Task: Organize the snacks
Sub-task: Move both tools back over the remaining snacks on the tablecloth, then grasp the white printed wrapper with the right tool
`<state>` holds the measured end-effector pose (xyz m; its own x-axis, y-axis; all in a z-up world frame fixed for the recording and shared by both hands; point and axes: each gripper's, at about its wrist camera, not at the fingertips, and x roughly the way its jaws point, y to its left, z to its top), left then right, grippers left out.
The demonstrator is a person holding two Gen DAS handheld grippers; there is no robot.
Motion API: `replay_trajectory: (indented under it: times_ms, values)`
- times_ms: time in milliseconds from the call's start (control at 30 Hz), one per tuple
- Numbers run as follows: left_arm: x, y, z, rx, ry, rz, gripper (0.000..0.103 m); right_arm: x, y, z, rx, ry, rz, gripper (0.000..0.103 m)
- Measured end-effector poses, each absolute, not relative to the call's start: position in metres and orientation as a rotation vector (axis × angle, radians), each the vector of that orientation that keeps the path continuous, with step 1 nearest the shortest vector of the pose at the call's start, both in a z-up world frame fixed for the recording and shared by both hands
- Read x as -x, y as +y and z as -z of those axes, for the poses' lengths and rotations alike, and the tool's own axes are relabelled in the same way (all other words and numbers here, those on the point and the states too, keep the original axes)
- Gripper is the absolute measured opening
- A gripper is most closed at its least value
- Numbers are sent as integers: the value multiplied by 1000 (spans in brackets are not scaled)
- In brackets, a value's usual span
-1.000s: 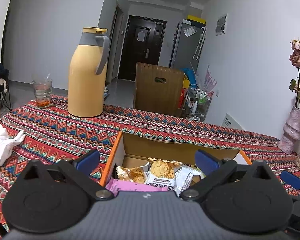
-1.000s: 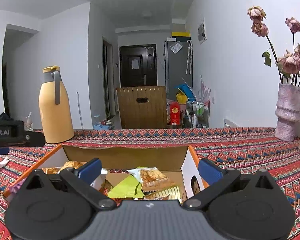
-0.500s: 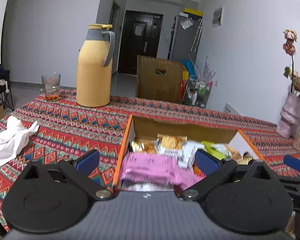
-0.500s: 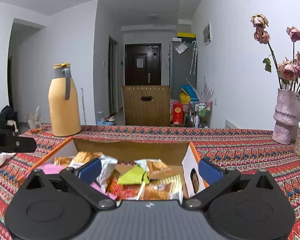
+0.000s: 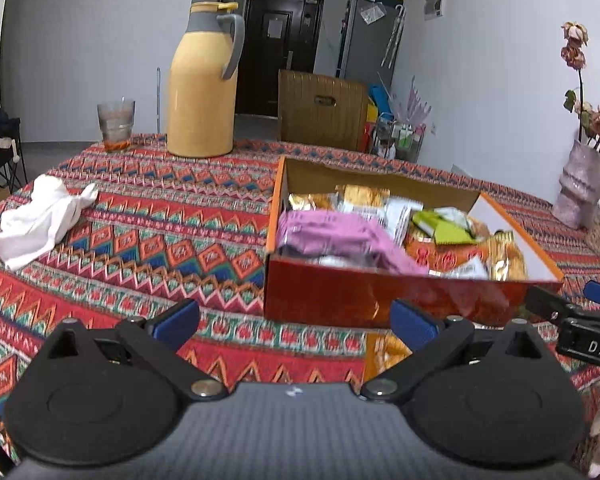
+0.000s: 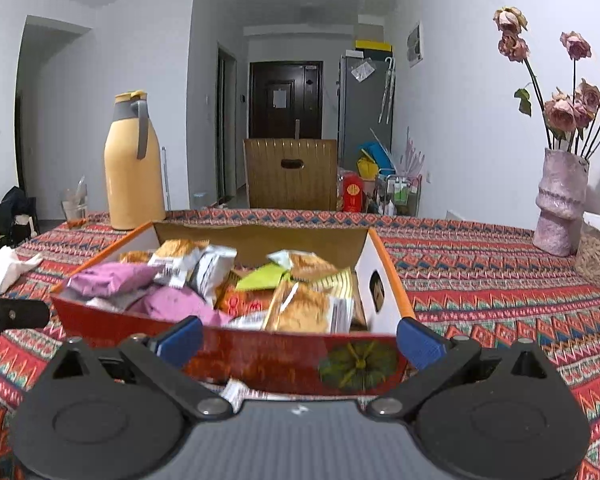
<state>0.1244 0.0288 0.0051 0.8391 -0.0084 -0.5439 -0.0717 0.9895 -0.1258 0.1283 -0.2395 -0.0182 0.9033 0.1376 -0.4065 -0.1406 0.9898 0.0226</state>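
Nearest the lens, the left gripper [image 5: 294,322] has its blue-padded fingers spread wide with nothing between them, held over the patterned tablecloth [image 5: 160,248] short of the snack box. The right gripper [image 6: 300,338] is spread just as wide and grips nothing — its pads sit in front of the box's red near wall, apart from it as far as can be told. A small snack packet [image 6: 236,390] lies on the cloth just under that wall, partly hidden by the gripper body.

The open cardboard box [image 5: 380,296] sits on the table to the right of middle, orange-edged, with a green pumpkin picture [image 6: 356,364] on its front. Inside is a loose heap of snacks: a pink pouch [image 5: 332,236] at the left end, white-and-gold cracker packets [image 6: 304,306] at the right, and a lime-green packet [image 6: 262,278] toward the back.

Toward the left edge of the table lies a crumpled white cloth [image 5: 40,216]. Along the far edge stand a drinking glass [image 5: 116,124] and a yellow thermos jug [image 5: 204,88], well apart from the box — and toward the far right corner, a pink vase [image 6: 560,200] of dried roses with a clear jar [image 6: 598,252] just beside it.
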Motion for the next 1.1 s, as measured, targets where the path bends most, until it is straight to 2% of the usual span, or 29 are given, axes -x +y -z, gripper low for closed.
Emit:
replay_trajectory:
  times_ms: [267, 1100]
  values:
    - [-130, 35, 24, 173, 624, -26, 103, -118, -241, 29, 10, 462, -129, 103]
    - [-127, 37, 27, 198, 597, -11, 103, -121, -247, 46, -2, 522, -101, 103]
